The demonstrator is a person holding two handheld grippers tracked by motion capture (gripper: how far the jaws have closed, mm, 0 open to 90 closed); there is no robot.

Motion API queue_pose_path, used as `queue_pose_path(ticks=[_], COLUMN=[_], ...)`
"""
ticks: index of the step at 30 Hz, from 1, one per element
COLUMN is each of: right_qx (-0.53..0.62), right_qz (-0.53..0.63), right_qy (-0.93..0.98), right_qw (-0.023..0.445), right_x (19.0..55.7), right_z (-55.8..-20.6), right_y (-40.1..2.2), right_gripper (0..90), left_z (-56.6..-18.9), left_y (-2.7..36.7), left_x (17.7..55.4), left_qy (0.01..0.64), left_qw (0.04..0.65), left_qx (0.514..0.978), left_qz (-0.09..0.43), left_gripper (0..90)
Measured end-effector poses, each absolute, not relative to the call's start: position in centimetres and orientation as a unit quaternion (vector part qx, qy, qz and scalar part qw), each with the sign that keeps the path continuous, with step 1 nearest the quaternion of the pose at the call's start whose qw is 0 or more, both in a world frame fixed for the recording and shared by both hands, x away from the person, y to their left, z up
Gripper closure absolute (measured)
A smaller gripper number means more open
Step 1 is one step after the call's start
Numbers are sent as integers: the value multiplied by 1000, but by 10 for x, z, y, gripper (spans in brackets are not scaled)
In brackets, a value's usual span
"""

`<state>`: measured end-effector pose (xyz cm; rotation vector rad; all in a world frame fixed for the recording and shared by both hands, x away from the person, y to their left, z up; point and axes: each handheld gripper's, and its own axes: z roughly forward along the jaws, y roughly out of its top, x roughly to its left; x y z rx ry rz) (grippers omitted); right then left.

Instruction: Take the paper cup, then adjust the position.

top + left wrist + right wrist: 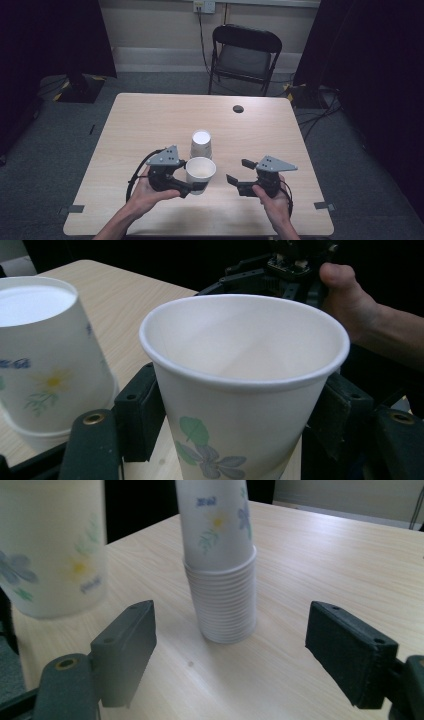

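Blue lettering on the stack (220,560) is too blurred to read — left gripper (235,415) clamps an upright cup (245,385); right gripper (230,650) jaws gape, empty.

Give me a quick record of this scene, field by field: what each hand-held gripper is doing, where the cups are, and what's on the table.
left hand-held gripper: shut on the upright paper cup, pads on both sides
right hand-held gripper: open, nothing between the jaws, apart from the cups
cup stack: upside down, standing on the table just behind the held cup
cup print: flowers
background: black folding chair beyond the table
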<state>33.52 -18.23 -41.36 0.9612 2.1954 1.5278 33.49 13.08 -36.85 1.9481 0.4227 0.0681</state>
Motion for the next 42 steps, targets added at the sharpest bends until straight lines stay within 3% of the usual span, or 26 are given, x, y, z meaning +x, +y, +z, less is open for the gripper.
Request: queue_pose_path(ticks=[18,42], right_qx=[378,448], right_qz=[484,388], right_qy=[771,785], right_qw=[168,181], right_x=[350,368], right_z=[-439,-484], right_y=[-217,-275], right_gripper=[187,166], left_z=[-367,-381], left_y=[199,245], left_x=[343,373], left_qy=[244,314], left_qw=[549,536], left_qx=[795,773], left_qz=[89,129], left_gripper=[312,312])
